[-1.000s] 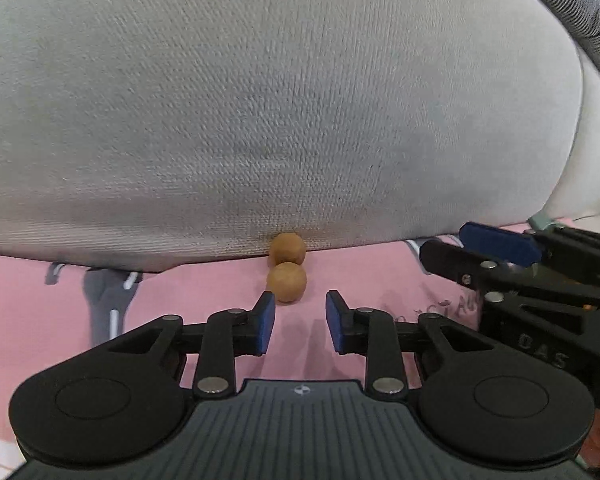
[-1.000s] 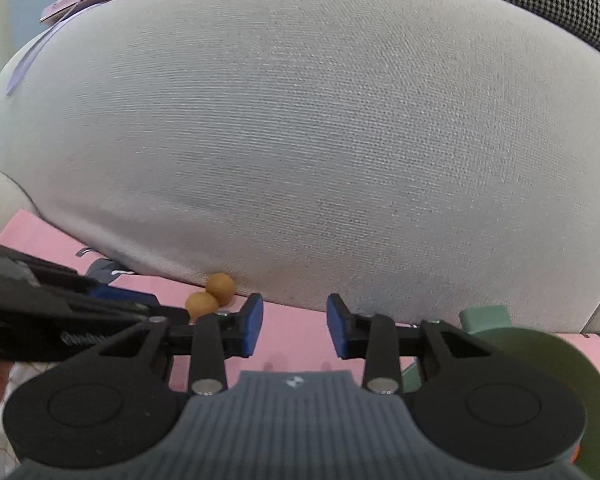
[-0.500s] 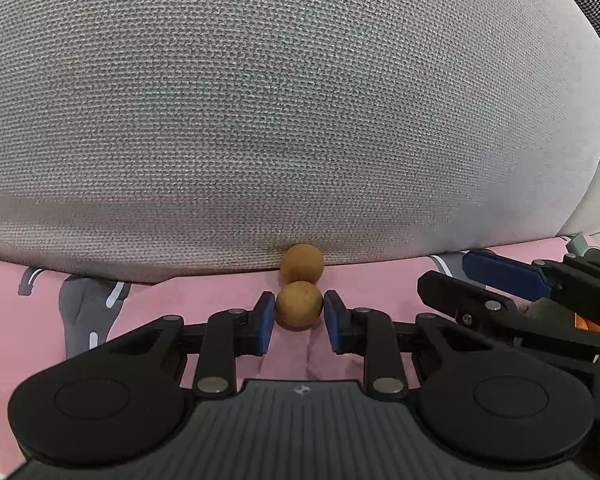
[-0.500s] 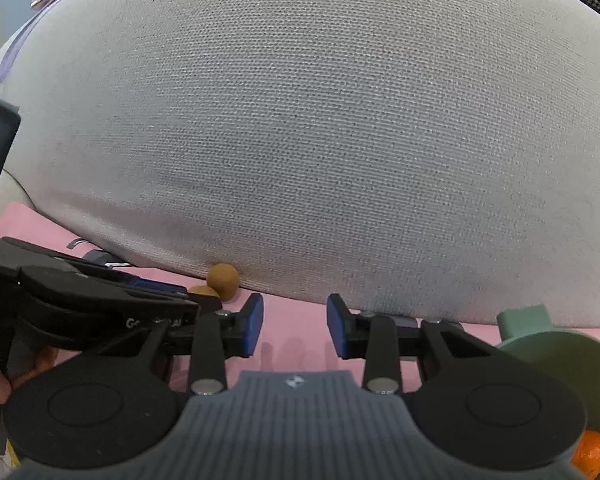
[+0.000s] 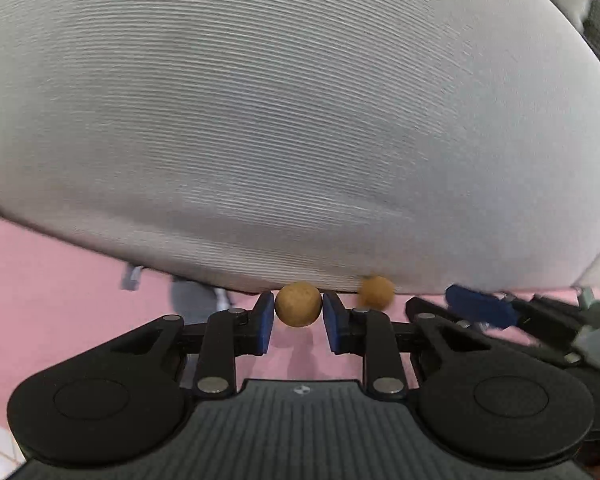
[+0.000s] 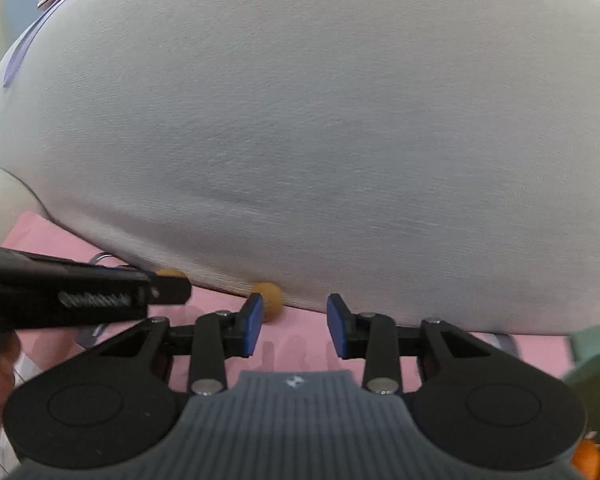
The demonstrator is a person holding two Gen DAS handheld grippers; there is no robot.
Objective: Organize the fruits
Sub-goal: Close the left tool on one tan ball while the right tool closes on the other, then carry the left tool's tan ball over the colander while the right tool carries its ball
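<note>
**Left gripper closed on the first brown fruit**

The small round tan-brown fruit [image 5: 299,305] sat clamped between the blue pads of the left gripper [image 5: 299,314], whose jaws had shut on it; half a second before, those pads only flanked it, and a second before, it lay clear ahead of them on the mat. It seemed lifted just free of the surface, though the blur left that uncertain. The second tan-brown fruit [image 5: 376,291], which had touched the first, now lay apart to its right, against the cushion's foot. By my reading, the pick was made and carrying it off was next.

The right gripper [image 6: 295,322] had drawn nearer that second fruit [image 6: 269,301], its jaws narrowly parted and empty, the fruit beside its left pad.

Both fruits belonged to a pink printed mat [image 5: 52,292] under a large bulging grey woven cushion [image 5: 284,128]. A dull-green dish [image 6: 596,392] with orange fruit [image 6: 588,456] stood at the right.
</note>
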